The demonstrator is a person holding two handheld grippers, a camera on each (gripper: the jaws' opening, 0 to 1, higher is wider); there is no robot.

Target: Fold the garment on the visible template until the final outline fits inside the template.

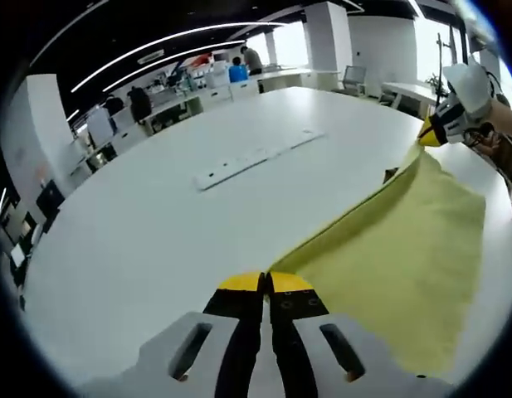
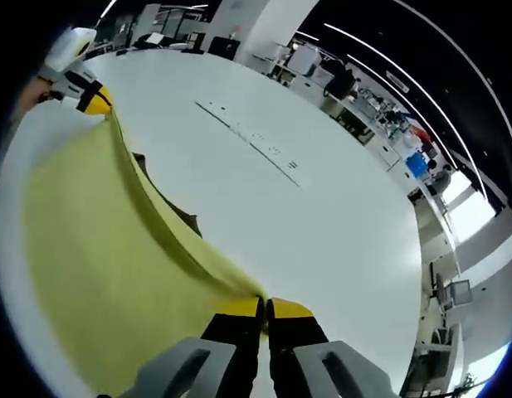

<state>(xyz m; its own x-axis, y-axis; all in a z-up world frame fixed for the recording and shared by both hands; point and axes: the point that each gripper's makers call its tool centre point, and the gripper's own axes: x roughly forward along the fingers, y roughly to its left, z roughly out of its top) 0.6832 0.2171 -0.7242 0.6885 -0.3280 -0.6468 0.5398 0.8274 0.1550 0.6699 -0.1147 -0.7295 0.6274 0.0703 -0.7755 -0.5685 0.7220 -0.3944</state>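
At bottom centre of the left gripper view, the left gripper (image 1: 265,283) pinches a corner of the yellow garment (image 1: 397,274), which stretches to upper right across the white table (image 1: 156,232).

At bottom centre of the right gripper view, the right gripper (image 2: 265,308) pinches another corner of the garment (image 2: 98,249), spread over the left half.

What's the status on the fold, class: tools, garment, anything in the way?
Left tool and right tool both shut on the yellow garment, edge stretched taut between them over the white table. Dark patch beneath the cloth; template unconfirmed. Nothing blocking.
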